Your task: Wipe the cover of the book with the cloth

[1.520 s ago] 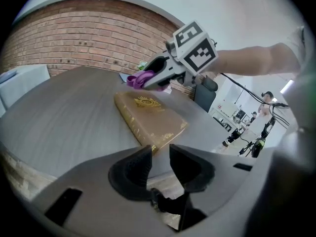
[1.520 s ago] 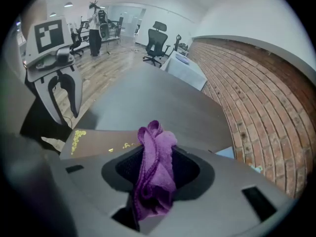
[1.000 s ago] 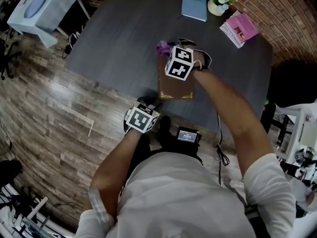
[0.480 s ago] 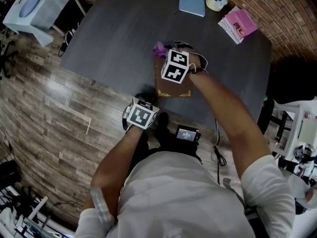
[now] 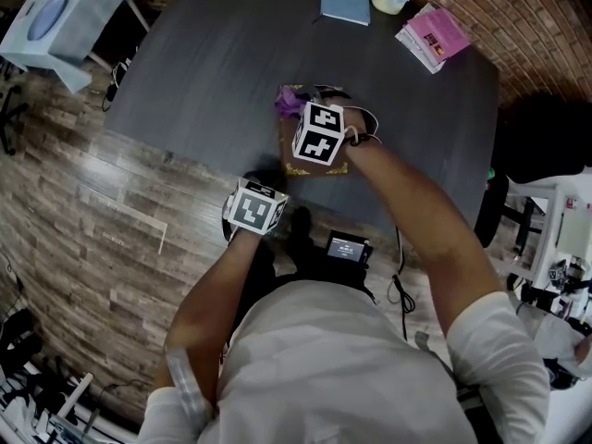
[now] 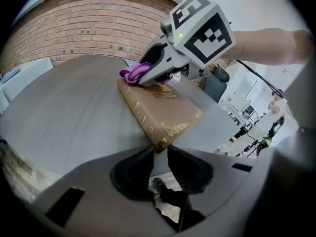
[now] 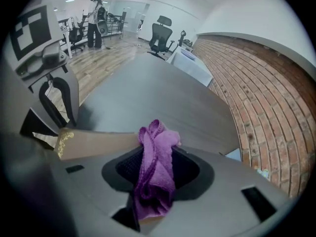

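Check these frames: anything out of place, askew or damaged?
Nothing damaged or spilled. Only oddity: the book lies askew to the table edge, one corner close to the near edge. The cloth is bunched in the right gripper, at the book's far end.

Book (image 6: 163, 110), cloth (image 6: 134, 73) (purple) on far corner

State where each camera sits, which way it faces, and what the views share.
Head view: on the head, steeply down at the table; torso, arms, left gripper, right gripper.
Left gripper view: on the left gripper, facing over the book; its jaws, just closed further, pinch the book's corner.
Right gripper view: on the right gripper, facing the brick wall; jaws clamp the cloth.
All three share the book.
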### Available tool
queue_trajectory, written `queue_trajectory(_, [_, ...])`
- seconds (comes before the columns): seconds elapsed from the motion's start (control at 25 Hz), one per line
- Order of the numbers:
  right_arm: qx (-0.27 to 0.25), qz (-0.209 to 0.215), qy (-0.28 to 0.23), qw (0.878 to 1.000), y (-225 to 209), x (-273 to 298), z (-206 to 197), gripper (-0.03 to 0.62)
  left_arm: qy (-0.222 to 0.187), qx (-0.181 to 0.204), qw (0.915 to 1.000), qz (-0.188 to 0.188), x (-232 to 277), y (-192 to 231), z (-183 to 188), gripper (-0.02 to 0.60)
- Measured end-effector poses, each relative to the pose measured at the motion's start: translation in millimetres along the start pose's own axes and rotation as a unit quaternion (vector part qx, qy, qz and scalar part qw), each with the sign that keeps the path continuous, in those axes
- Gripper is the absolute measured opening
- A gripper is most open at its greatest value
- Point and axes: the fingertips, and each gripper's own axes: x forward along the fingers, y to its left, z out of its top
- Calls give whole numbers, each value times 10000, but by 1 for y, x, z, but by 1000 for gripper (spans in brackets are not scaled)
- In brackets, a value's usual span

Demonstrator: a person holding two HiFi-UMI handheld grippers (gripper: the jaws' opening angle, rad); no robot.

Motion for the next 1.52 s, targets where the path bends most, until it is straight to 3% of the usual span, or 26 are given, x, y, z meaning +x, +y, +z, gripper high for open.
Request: queue_trajectory(1.52, [285, 227, -310, 9989, 82, -36, -1, 156, 9, -283, 9996, -63, 2, 4, 1, 110])
